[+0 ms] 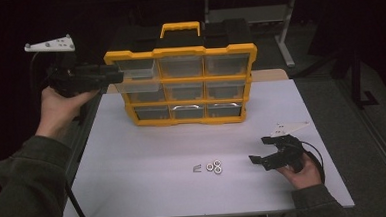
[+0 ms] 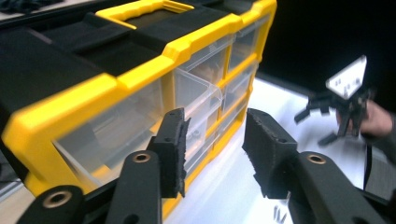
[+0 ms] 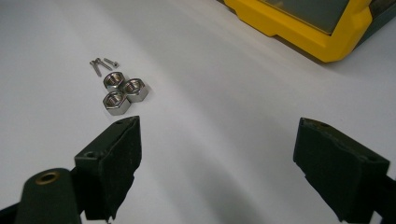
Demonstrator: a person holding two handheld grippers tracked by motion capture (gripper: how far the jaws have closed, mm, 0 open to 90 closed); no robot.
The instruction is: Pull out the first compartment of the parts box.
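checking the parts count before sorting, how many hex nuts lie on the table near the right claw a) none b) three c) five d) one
b: three hex nuts lie bunched together on the white table, beside a few small screws, just ahead of the open right claw.

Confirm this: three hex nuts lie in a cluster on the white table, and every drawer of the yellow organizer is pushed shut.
Not quite. The three hex nuts do lie clustered on the white table, but the yellow organizer has one drawer pulled out at its left column. The high view shows it jutting forward, by the left tool.
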